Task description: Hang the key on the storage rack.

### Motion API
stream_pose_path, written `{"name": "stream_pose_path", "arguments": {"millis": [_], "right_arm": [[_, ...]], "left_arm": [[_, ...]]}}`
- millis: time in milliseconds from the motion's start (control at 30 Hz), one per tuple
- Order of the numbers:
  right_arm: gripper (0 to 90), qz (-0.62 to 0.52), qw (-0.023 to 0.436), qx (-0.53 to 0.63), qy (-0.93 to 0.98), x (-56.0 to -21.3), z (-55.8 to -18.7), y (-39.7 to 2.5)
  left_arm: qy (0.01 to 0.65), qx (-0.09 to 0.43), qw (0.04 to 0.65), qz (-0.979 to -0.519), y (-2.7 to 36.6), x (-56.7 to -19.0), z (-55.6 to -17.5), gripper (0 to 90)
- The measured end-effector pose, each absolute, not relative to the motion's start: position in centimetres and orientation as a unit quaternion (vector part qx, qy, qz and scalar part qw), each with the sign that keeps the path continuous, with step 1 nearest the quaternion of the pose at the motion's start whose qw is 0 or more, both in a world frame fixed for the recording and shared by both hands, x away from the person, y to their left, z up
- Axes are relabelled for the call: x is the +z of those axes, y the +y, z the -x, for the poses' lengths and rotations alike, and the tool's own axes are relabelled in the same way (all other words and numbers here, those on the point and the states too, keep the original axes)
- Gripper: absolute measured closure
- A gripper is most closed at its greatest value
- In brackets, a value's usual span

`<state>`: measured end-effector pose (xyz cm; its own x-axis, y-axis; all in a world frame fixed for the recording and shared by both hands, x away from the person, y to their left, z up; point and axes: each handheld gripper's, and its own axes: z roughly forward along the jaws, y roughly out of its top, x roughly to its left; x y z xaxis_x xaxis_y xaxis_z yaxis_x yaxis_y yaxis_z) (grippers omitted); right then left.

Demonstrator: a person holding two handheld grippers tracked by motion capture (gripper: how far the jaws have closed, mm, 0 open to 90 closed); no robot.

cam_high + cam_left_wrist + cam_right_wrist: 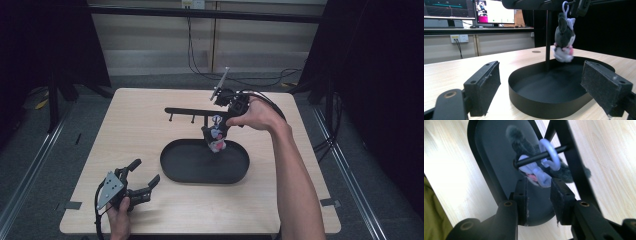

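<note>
- While the plush keychain [564, 37] hung by its pale loop [550, 155] on a peg of the black stand [192, 111], above the oval tray [175, 167], hooking appeared done or nearly so; release and withdrawal remained
- Right gripper [537, 192] sat at the toy, jaws narrowly apart around its ear without a clear clamp
- Left gripper [145, 179] rested near the tray's left end, jaws wide apart and empty
- Toy's long axis ran vertical, loop up, pale feet pointing down to the tray

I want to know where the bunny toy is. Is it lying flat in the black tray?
No, the plush toy hangs by its loop from a peg above the black tray, not lying in it.
</note>
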<state>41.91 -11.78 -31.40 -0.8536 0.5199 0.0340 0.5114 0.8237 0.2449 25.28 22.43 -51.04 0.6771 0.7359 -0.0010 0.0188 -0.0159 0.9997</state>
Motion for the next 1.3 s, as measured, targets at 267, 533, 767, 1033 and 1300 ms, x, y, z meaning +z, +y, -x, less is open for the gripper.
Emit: {"name": "stream_pose_path", "arguments": {"millis": [267,533,767,1033,1300], "right_arm": [[61.7,-0.266,0.027,0.148,0.952,-31.5,-40.4,-12.5],[54.9,-0.260,0.035,0.170,0.950,-32.1,-38.7,-12.9],[48.4,-0.264,0.046,0.211,0.940,-32.2,-37.0,-13.2],[44.2,-0.246,0.059,0.236,0.938,-32.2,-34.9,-12.8],[37.9,-0.261,0.053,0.280,0.922,-34.4,-33.7,-13.7]], "left_arm": [[0.287,0.281,0.641,-0.654,22.4,-51.1,-25.3,15.4],[0.288,0.281,0.641,-0.654,22.4,-51.1,-25.3,15.4],[0.288,0.281,0.641,-0.654,22.4,-51.1,-25.3,15.4],[0.288,0.281,0.641,-0.654,22.4,-51.1,-25.3,15.4],[0.288,0.281,0.641,-0.654,22.4,-51.1,-25.3,15.4]]}}
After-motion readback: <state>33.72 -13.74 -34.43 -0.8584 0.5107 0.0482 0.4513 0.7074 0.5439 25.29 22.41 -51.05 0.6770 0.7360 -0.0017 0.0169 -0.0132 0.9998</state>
